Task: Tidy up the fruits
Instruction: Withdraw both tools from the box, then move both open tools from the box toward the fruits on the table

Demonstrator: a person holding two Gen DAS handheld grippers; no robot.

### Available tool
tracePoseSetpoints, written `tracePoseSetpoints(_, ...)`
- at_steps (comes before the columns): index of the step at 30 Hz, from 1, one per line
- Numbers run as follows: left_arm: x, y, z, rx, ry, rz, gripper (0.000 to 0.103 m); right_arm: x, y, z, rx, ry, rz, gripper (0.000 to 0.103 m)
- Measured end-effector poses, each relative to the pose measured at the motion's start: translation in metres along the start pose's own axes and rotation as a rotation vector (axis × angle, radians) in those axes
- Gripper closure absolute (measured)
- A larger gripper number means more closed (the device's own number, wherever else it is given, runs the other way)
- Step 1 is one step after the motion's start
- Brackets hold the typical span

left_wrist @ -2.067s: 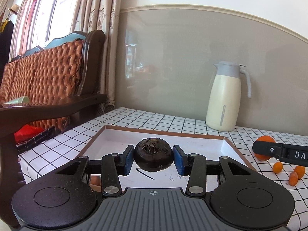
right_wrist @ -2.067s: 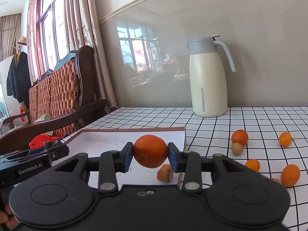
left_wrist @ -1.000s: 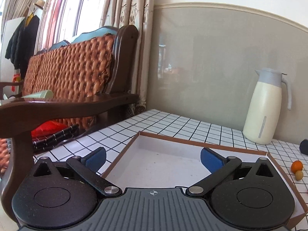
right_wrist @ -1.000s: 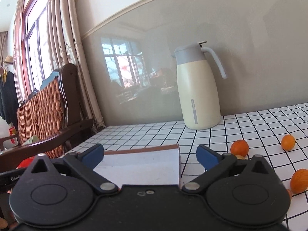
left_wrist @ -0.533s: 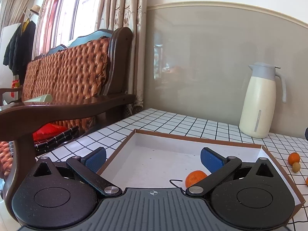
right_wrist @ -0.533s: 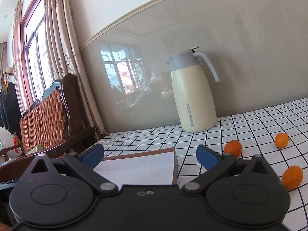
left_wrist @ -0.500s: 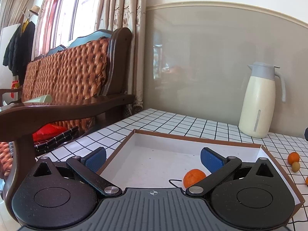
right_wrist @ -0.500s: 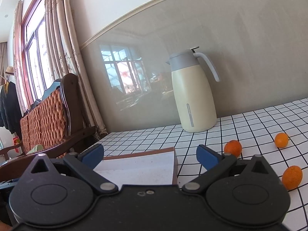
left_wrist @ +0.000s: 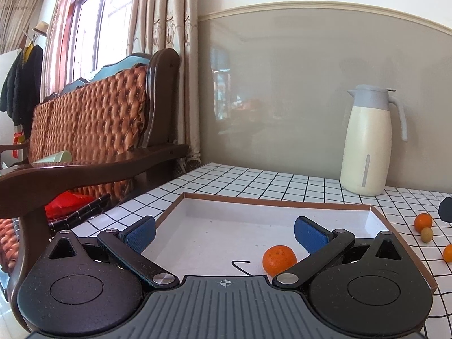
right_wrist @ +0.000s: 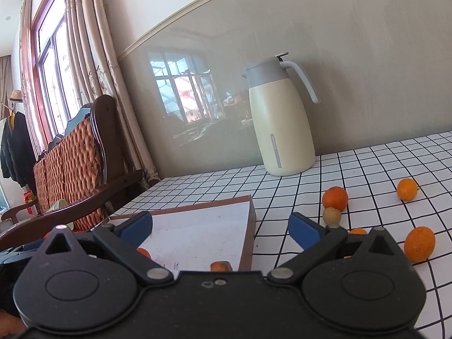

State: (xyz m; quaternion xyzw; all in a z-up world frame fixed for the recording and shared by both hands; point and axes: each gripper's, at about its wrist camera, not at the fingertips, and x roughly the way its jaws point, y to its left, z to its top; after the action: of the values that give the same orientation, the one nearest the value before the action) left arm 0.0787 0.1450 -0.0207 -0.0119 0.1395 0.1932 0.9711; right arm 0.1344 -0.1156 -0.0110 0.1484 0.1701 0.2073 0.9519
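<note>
Wooden sofa with tufted orange back stood at far left, beside the checked table. Left gripper hung over the near edge of the shallow cardboard tray, blue pads spread wide, nothing between them. Inside the tray lay one mandarin, just before the right-hand pad, near a black scribble on the white floor. Farther right on the table: cream thermos jug against the wall, then a small orange touching a pale round fruit.

Right gripper likewise gaped fully, holding nothing, poised above the tray's right corner. Glimpsed at its lower edge, within the tray, a brownish-orange piece, too hidden to identify. Right of the tray, loose on the cloth: orange against pale fruit, another orange farther back, an oval one nearest.
</note>
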Motion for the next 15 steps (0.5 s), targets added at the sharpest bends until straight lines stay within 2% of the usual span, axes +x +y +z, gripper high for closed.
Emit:
tracePoseSetpoints(7, -0.009, -0.014, -0.002, 0.032, 0.007, -0.041, 0.0, -0.003, -0.007, -0.002, 0.009, 0.093, 0.014, 0.006)
tracePoseSetpoints(15, -0.02, -0.034, -0.005, 0.035, 0.016, -0.109, 0.0, -0.019, -0.019, -0.005, 0.003, 0.1, -0.02, 0.006)
